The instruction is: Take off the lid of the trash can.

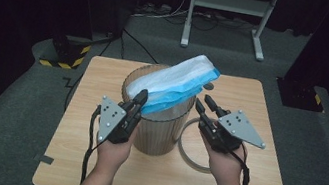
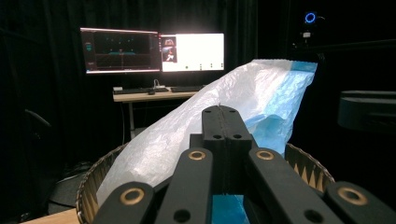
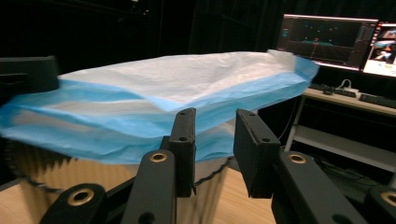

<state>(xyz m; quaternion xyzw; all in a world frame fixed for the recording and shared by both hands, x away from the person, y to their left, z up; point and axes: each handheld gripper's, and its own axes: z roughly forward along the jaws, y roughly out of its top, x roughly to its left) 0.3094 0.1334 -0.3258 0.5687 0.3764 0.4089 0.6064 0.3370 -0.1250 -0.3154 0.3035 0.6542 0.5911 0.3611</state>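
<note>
1. High view: my left gripper (image 1: 140, 99) is clamped on the near, lower edge of the blue-and-white bag (image 1: 182, 83), right at the rim of the bin (image 1: 156, 131) that stands mid-table (image 1: 90, 161). The bag lies flat across the bin's mouth, its long axis running from my left fingers up and away to the far right. My right gripper (image 1: 203, 103) sits just off the bin's right side with its jaws apart and nothing in them; a loose ring (image 1: 188, 152) lies on the wood below it.

2. Left gripper view: my two jaws are pressed together, with a sliver of blue film showing beneath them. The bag (image 2: 224, 112) rises ahead and to the right, over the bin rim (image 2: 88, 186), toward the monitors (image 2: 149, 49).

3. Right gripper view: my jaws stand parted on empty air. The bag's blue hem (image 3: 140, 126) hangs just above and beyond the tips, stretching crosswise left to right.

4. My judgement: the right hand is nearer the free side edge (the left already has its corner), so it should go up and inward to pinch that hem and spread the mouth.
</note>
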